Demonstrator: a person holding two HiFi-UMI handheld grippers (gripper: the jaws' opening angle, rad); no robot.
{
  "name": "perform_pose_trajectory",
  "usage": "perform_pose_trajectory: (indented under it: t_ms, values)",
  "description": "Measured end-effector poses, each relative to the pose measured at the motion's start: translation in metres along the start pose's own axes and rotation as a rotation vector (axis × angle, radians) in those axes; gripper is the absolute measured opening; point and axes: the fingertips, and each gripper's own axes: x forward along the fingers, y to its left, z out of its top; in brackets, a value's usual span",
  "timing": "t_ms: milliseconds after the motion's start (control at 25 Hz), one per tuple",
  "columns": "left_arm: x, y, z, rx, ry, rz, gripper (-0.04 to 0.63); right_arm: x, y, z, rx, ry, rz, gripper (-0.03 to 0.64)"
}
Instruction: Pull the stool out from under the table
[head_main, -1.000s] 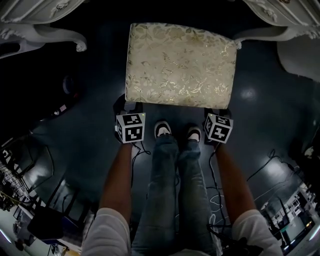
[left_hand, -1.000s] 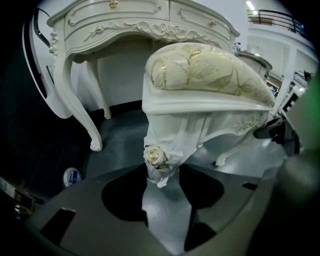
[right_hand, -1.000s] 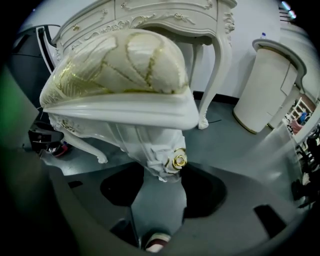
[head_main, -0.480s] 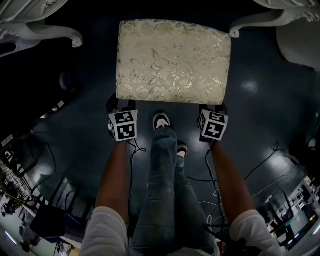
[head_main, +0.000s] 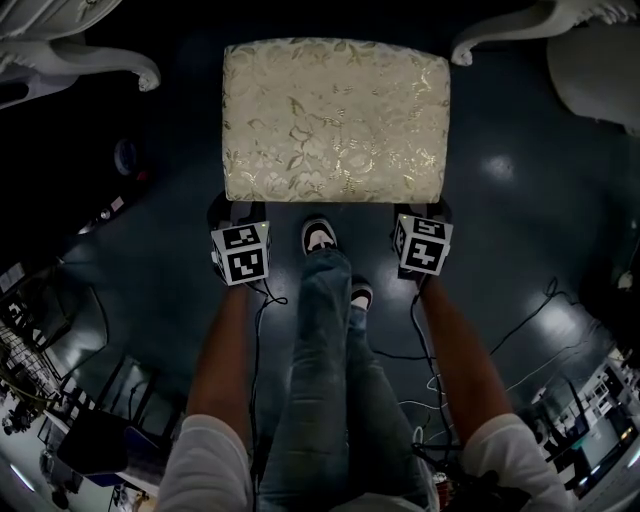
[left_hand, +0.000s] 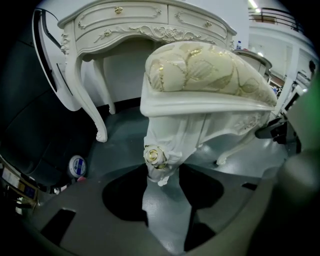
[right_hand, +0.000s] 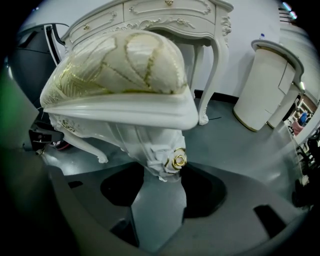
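The left hand-held gripper (left_hand: 162, 186) is clenched on one leg (left_hand: 164, 142) of the stool (head_main: 335, 120). The right hand-held gripper (right_hand: 160, 194) grasps the other leg (right_hand: 159, 150) (each has a gold rosette). The seat lies just ahead of both grippers, with the worktop (left_hand: 150, 22) beyond.

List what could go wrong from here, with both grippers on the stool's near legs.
1. Cables lie on the floor beside the person's shoes; a backward step could snag them.
2. The left gripper and right gripper clamp only the two near legs of the stool, so its far legs may drag or it may tip.
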Motion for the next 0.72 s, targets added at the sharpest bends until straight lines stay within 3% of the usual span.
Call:
perform_pose_trajectory:
  t_ms: [720]
  values:
    - [-0.0050,-0.0040,-0.0041,-0.025,0.064,0.013,0.212,0.0041,-0.0041,0.0046,-0.039,0.056,0.033,0.233]
